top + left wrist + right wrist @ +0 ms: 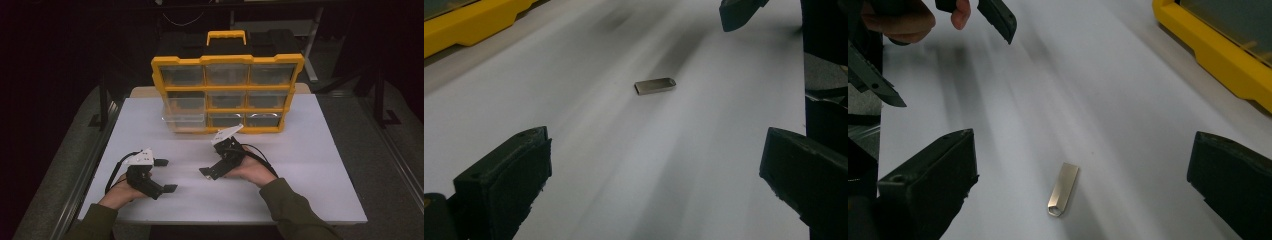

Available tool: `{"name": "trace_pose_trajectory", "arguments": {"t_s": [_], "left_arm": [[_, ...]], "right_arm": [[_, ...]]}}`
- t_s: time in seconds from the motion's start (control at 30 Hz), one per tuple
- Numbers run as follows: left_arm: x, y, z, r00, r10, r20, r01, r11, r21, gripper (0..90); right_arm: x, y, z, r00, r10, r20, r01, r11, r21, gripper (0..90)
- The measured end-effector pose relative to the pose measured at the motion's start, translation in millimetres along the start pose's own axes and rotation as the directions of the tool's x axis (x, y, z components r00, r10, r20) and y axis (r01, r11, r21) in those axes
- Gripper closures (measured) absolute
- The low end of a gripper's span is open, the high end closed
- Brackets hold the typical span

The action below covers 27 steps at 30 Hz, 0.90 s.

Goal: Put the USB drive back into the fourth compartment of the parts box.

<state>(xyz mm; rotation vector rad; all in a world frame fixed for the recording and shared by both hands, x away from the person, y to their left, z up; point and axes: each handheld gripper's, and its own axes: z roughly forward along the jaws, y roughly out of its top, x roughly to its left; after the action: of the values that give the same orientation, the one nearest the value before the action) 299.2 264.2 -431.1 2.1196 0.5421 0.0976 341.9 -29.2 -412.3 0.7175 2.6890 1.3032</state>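
Both tongs gaping (empty), left tongs (pixel 167 175) low, right tongs (pixel 206 172) angled over metal stick (pixel 1063 189).

A: What is counted?
B: One metal USB stick (pixel 1063 189), seen flat between the right gripper (pixel 1083 190) fingers; ahead of the left gripper (pixel 656 187) fingers.
A: Grippers?
B: Two counted, both spread wide.
A: Cabinets?
B: One yellow drawer cabinet (pixel 227 93), beyond the fingertips. Nine drawers counted, three rows of three.
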Motion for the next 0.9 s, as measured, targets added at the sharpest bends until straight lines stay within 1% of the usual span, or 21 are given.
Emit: {"name": "trace_pose_trajectory", "arguments": {"t_s": [0.2, 0.9], "left_arm": [[-0.4, -0.2, 0.0, 1.0000, 0.005, -0.007, -0.005, 1.0000, 0.004, 0.0], [-0.5, -0.7, 0.7, 0.9999, 0.002, -0.010, -0.002, 1.0000, 0.003, 0.0]], "right_arm": [[2.5, -1.4, 4.6, 1.0000, -0.004, -0.001, 0.004, 1.000, 0.015, 0.0], [7.6, -9.3, 22.2, 0.9999, -0.012, -0.008, 0.012, 0.997, 0.074, 0.0]]}}
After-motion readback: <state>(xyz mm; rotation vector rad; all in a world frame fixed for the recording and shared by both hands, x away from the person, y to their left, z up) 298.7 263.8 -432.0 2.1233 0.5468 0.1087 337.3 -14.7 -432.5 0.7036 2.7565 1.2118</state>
